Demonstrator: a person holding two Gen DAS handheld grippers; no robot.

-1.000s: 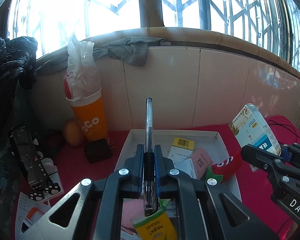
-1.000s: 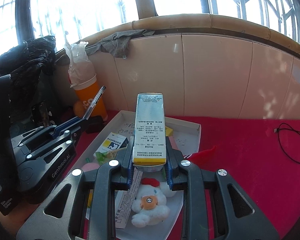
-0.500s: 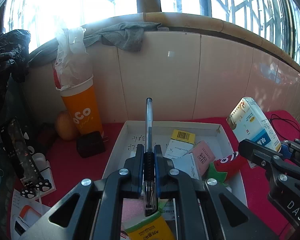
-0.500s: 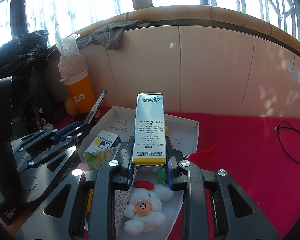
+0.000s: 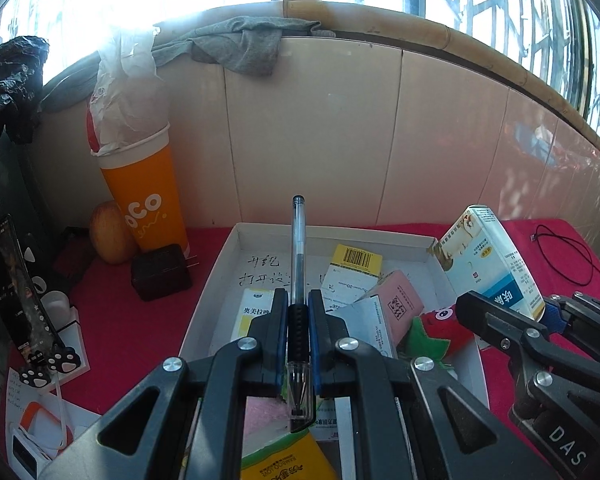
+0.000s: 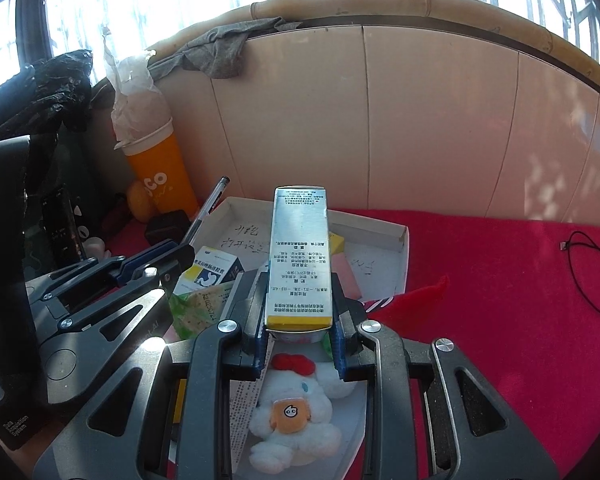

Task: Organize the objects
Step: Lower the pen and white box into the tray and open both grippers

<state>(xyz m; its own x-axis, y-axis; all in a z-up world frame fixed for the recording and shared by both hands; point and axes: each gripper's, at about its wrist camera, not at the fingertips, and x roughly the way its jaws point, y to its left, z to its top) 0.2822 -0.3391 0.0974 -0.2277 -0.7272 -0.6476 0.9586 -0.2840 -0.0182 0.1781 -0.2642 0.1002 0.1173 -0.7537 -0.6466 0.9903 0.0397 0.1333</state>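
My left gripper point(image 5: 299, 312) is shut on a clear pen point(image 5: 299, 256) that points forward over the white tray point(image 5: 324, 231). It also shows in the right wrist view point(image 6: 156, 260) with the pen point(image 6: 208, 210). My right gripper point(image 6: 300, 312) is shut on a white and silver medicine box point(image 6: 300, 256), held above the tray point(image 6: 400, 258). In the left wrist view the right gripper point(image 5: 512, 320) and its box point(image 5: 492, 260) hang over the tray's right side. The tray holds several small boxes point(image 5: 356, 272), a red plush point(image 5: 440, 324) and a white plush point(image 6: 292, 412).
An orange cup point(image 5: 144, 200) with a crumpled bag, a round fruit point(image 5: 110, 240) and a black charger point(image 5: 160, 272) stand left of the tray on the red cloth point(image 6: 500, 300). A phone point(image 5: 16, 284) leans at far left. A black cable point(image 6: 592, 272) lies right. A tiled wall rises behind.
Both grippers have risen and drawn back a little, so more of the tray shows below them. Each keeps its hold on its object.
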